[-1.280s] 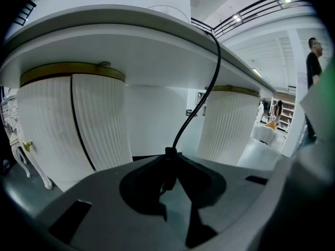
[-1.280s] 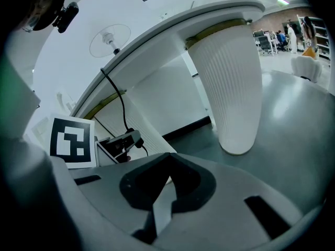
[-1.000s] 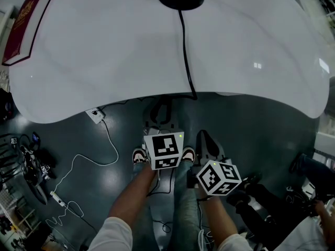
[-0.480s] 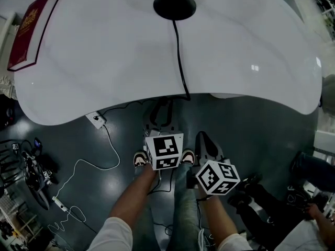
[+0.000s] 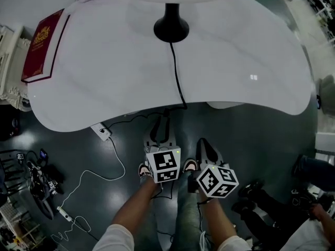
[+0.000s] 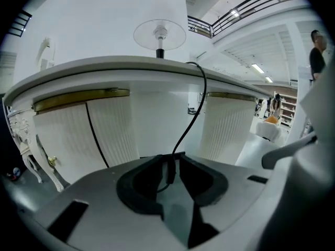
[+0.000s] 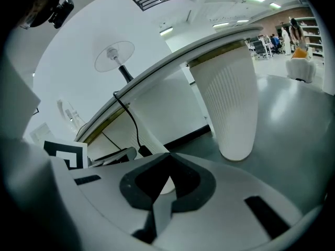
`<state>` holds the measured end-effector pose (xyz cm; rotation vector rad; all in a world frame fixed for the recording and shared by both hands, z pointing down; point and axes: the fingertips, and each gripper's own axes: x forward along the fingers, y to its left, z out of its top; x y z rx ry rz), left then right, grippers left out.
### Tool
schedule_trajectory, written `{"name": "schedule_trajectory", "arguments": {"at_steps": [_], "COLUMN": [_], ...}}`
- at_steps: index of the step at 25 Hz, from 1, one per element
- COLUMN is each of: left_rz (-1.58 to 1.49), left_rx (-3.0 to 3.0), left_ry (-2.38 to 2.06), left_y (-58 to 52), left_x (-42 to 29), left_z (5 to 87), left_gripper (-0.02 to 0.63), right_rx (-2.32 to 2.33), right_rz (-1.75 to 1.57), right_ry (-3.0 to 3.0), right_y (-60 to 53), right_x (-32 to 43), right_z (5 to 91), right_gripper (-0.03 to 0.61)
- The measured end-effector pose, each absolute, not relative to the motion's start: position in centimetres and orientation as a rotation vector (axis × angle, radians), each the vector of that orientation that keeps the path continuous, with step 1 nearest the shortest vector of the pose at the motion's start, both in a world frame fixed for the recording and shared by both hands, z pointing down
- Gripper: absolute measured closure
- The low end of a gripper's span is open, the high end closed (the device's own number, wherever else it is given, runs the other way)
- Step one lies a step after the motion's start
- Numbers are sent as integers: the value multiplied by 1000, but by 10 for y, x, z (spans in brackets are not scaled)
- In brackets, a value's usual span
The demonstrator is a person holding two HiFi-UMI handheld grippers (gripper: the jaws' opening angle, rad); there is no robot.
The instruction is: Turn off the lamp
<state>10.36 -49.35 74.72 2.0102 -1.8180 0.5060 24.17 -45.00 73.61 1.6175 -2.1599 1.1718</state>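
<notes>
Lamp (image 5: 171, 29) base sat top centre on table (image 5: 251, 46); your left gripper (image 6: 170, 158) jaws had just been opening, cord (image 6: 196, 109) unclamped between them; your right gripper (image 7: 167, 157) closed, empty.

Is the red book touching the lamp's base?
No, the red book lies at the left edge of the table, far from the lamp's black base.
</notes>
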Motion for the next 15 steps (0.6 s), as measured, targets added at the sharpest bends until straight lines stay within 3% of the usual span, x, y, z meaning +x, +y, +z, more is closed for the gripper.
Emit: {"name": "schedule_trajectory", "arguments": {"at_steps": [10, 15], "left_rz": [504, 496], "left_rx": [2003, 2036], "left_ry": [-1752, -1690], "left_y": [-451, -435], "left_x": [111, 120], "left_z": [705, 680], "left_gripper": [604, 606], "right_rx": [1638, 1628], "right_rz": [1159, 1106], "right_ry": [-2156, -2144], "right_y": [-436, -427], "right_x": [242, 240], "right_z": [696, 679], "right_gripper": [580, 580]}}
